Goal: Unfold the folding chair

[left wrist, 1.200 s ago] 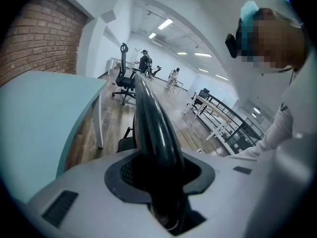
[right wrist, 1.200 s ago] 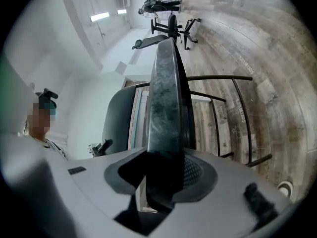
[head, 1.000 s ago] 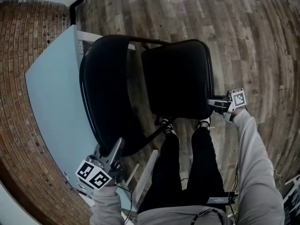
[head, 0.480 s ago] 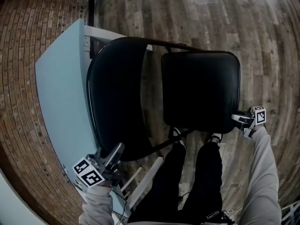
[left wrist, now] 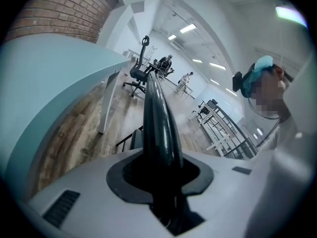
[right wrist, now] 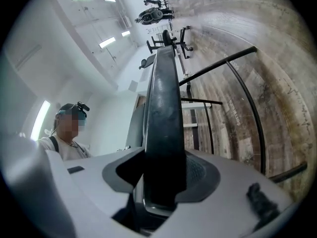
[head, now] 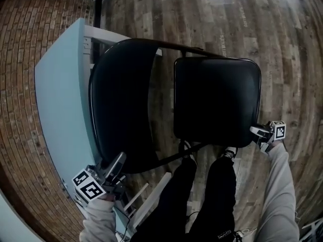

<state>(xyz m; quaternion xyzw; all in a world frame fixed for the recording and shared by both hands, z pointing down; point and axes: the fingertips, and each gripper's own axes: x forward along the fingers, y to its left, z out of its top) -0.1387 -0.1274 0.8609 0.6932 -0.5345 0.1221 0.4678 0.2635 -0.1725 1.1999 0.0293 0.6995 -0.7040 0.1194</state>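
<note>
Head view | left claw (head: 117, 163) grasping backrest (head: 121, 100) rim | right claw (head: 254, 130) opening, seat (head: 217, 100) edge between

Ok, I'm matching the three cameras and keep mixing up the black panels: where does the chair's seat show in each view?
Head view: the seat is right of centre, seen from above.
Right gripper view: the seat is edge-on, running up the middle.
Left gripper view: not clearly in it; the black edge up the middle is the backrest.
Shared landmark: the wooden floor, top in the head view, right in the right gripper view, left of centre in the left gripper view.
</note>
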